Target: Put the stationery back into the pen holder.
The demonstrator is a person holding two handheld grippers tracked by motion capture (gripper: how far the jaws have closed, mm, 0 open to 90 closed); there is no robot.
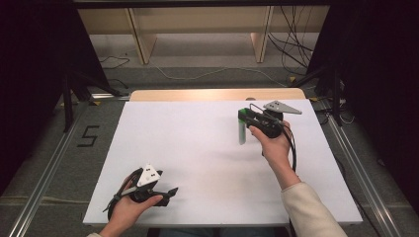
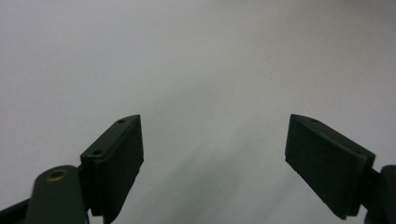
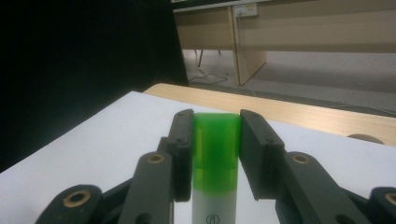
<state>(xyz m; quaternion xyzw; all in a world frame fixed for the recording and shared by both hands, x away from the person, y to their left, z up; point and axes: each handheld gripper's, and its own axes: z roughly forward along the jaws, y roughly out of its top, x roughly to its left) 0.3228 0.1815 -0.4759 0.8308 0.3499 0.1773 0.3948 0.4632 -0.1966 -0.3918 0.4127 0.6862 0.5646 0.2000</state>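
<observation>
We see the right hand (image 1: 274, 144) raised over the far right part of the flat white table (image 1: 197, 148), its black two-jaw right gripper (image 1: 243, 116) pointing left across the board. Its pads press from both sides on the green cap of a slim white tube with a green cap (image 3: 215, 154); in the high view the tube (image 1: 241, 132) hangs upright, cap uppermost, long axis vertical. The left hand (image 1: 129, 210) rests low at the near left edge, and its black left gripper (image 2: 212, 163) stands wide apart over bare white surface. Broad open table lies between both hands; a light wooden strip (image 1: 217, 94) borders the far edge.
</observation>
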